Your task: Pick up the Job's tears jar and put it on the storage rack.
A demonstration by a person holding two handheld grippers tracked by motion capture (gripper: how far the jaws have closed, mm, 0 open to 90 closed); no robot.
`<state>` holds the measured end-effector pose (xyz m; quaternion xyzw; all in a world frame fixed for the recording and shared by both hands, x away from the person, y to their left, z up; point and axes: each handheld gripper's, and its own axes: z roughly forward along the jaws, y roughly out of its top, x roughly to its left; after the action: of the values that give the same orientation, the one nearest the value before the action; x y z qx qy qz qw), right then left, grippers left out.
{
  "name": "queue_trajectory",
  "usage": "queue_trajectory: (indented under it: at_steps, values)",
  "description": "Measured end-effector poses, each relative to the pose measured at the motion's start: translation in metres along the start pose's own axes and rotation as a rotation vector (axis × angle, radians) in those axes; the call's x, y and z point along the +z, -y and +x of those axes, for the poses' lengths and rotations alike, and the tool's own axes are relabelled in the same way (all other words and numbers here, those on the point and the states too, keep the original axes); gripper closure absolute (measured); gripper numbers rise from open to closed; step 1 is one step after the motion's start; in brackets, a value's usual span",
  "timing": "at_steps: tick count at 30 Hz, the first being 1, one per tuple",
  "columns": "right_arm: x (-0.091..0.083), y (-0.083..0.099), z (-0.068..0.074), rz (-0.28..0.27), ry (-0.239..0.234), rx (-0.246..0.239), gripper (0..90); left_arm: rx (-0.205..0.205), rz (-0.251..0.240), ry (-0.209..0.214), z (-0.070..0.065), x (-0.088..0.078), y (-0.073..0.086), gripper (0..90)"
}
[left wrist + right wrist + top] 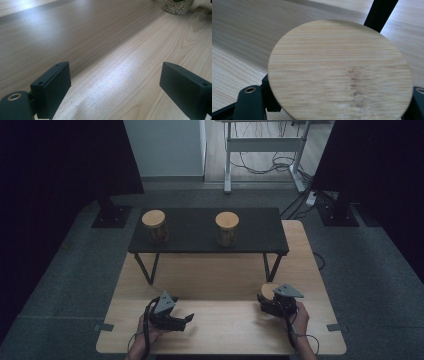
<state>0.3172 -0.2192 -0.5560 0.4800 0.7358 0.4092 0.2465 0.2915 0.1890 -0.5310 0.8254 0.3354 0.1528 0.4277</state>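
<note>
Right gripper (270,302), in my hand at the near right of the pale wooden table (220,280), had its black jaws clamped on a glass jar (177,6) with a round bamboo lid (340,71); I saw the pads tucked under the lid's edge on both sides. From its own camera the lid was a flat disc with fine straight grain and a short row of darker flecks. Beyond it a slim black metal leg (380,13) of the low dark shelf (207,227) crossed the upper corner. Left gripper (177,320), well apart on the near left, stood with its matte, blocky jaws wide apart and nothing between them, just smooth light wood with wavy grain under it. Far off in that gripper's view I could make out the held jar's clear base, filled with small pale grains. On the shelf past both grippers stood two more jars with round wooden lids, one towards the left (155,226) and one towards the right (227,228).
</note>
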Motion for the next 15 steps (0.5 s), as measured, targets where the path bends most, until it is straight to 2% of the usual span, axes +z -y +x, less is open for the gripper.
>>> queue_trajectory:
  at_steps: [15]
  values:
    - [-0.0001, 0.0005, -0.0002, -0.005, -0.003, 0.000, 24.5, 0.001, 0.000, 0.000, 0.0001, 0.0000, -0.0002, 9.8]
